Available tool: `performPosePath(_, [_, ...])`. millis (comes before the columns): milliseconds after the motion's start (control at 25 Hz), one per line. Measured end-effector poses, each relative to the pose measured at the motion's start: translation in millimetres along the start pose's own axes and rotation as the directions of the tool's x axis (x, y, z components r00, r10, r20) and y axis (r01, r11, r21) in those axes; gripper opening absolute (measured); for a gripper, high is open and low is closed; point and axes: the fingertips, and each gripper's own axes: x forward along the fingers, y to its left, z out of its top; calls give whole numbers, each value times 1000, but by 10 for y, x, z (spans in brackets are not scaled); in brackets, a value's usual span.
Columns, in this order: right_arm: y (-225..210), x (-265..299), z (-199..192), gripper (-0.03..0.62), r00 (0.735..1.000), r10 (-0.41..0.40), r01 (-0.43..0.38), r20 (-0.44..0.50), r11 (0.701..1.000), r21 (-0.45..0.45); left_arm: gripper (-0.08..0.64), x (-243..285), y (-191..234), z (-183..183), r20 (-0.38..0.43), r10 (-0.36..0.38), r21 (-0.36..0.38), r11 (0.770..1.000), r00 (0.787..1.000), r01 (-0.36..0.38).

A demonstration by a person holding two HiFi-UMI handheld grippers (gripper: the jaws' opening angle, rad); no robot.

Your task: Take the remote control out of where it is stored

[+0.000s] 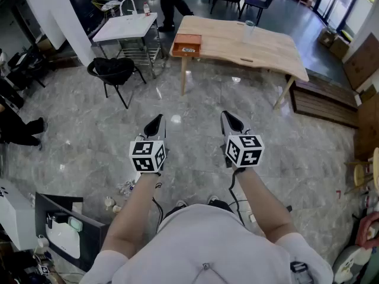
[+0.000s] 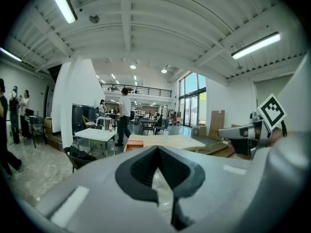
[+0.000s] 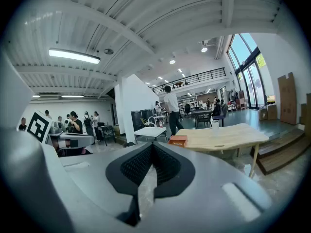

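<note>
Both claws are held out in front of the person, over bare floor and well apart from any furniture. The left gripper (image 1: 155,122) has its jaws closed together on nothing, and the right gripper (image 1: 232,120) is pinched shut and empty too.

I can't see the remote control anywhere. My guess is that it lies in the orange box (image 1: 187,44) on the near left corner of the wooden table (image 1: 260,46), far ahead. The inside of the box is too small to make out from here.

The first risk is that guess: if the remote isn't there, the walk across is wasted. The box also sits right at the table's edge, so a nudge from shut jaws could push it off. The jaws need to open before they reach in. A black chair (image 1: 112,70) and a white table (image 1: 127,25) stand just left of that corner, so an approach from the left could snag on them. A cup (image 1: 249,28) further along the tabletop could be knocked over by a wide swing of the right arm.
</note>
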Motion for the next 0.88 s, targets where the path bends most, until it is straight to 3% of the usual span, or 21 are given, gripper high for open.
performPosePath(880, [92, -121, -28, 28, 999, 2, -2, 38, 1000, -6, 0, -135, -28, -164, -16, -11, -6, 1000, 1000, 11])
